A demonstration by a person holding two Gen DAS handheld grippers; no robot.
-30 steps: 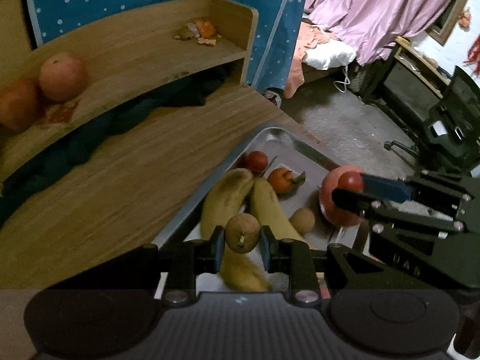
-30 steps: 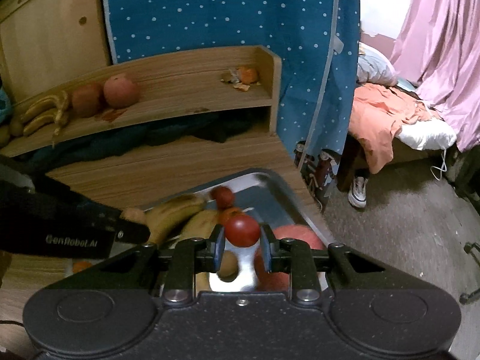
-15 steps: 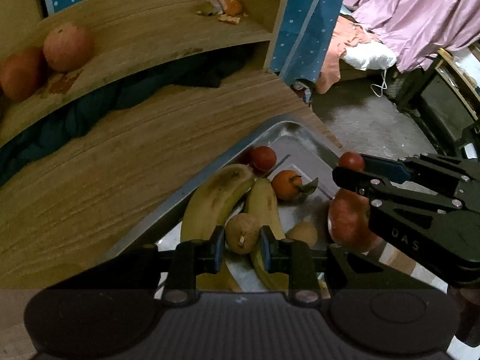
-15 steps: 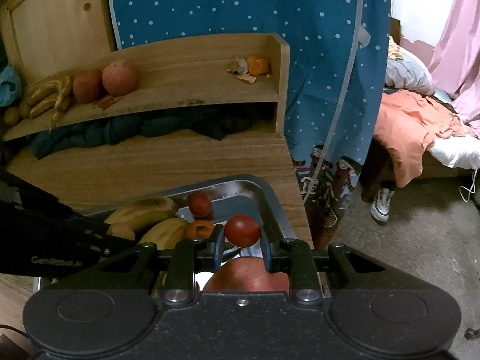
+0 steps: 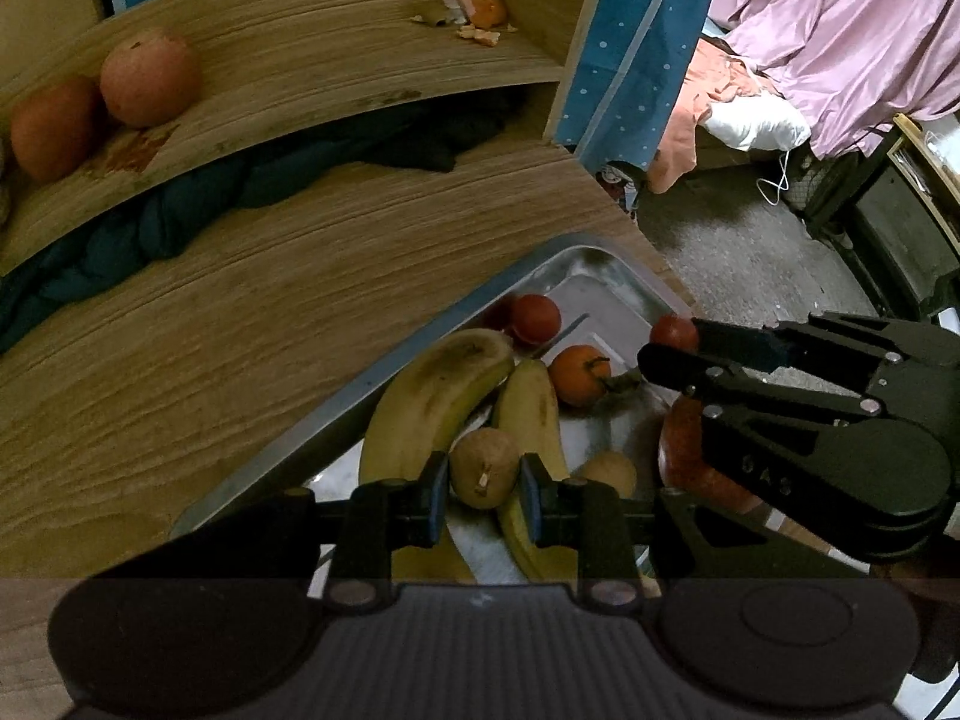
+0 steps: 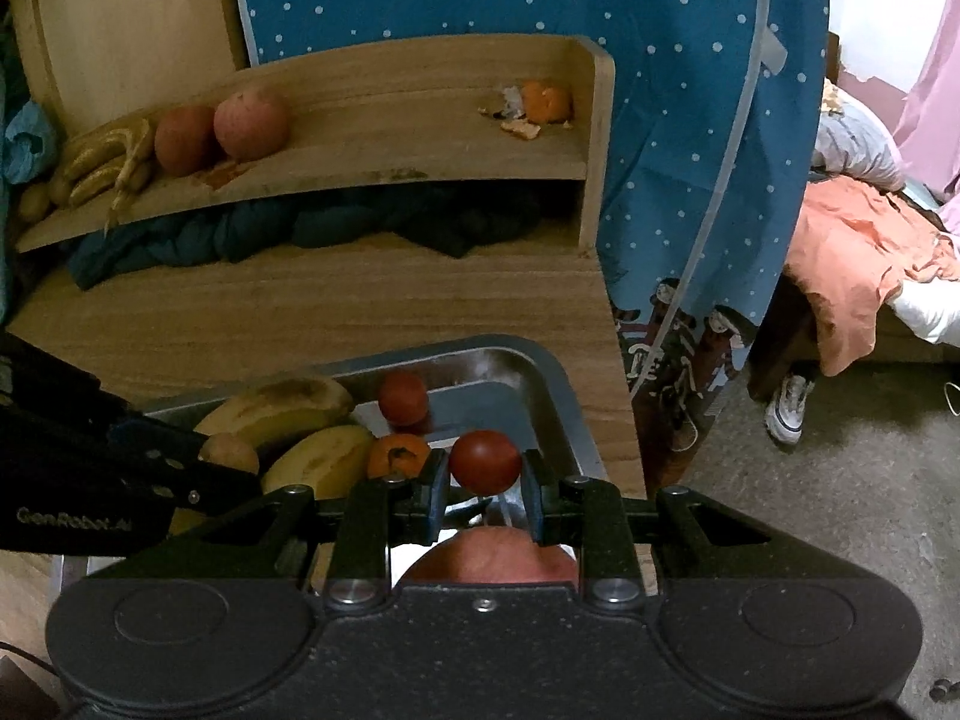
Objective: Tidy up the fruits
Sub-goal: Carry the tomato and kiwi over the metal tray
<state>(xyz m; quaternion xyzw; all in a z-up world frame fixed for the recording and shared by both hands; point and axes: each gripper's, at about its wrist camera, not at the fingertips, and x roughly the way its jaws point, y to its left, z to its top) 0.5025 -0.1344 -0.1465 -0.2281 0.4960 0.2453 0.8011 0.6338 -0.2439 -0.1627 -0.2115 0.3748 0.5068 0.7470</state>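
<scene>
My left gripper (image 5: 485, 474) is shut on a small brown fruit (image 5: 483, 468), held above a metal tray (image 5: 624, 276) at the desk's right end. My right gripper (image 6: 485, 468) is shut on a small red fruit (image 6: 485, 461), over the same tray (image 6: 540, 360). In the tray lie two bananas (image 5: 438, 402), another red fruit (image 5: 535, 319), an orange (image 5: 579, 367), a second brown fruit (image 5: 609, 473) and a large red fruit (image 6: 489, 555). The right gripper (image 5: 669, 342) shows in the left wrist view, the left gripper's arm (image 6: 90, 480) in the right wrist view.
A wooden shelf (image 6: 390, 162) at the back carries two large round fruits (image 6: 222, 126), bananas (image 6: 108, 156) and orange peel (image 6: 540, 108). Dark cloth (image 6: 300, 228) is bunched under it. The desk (image 6: 300, 312) ends just right of the tray; past it is floor, a blue dotted curtain (image 6: 660, 120) and a bed.
Both grippers have pulled back and risen with their fruits still gripped, so the shelf and desk show more. The right gripper moved toward the tray's right edge.
</scene>
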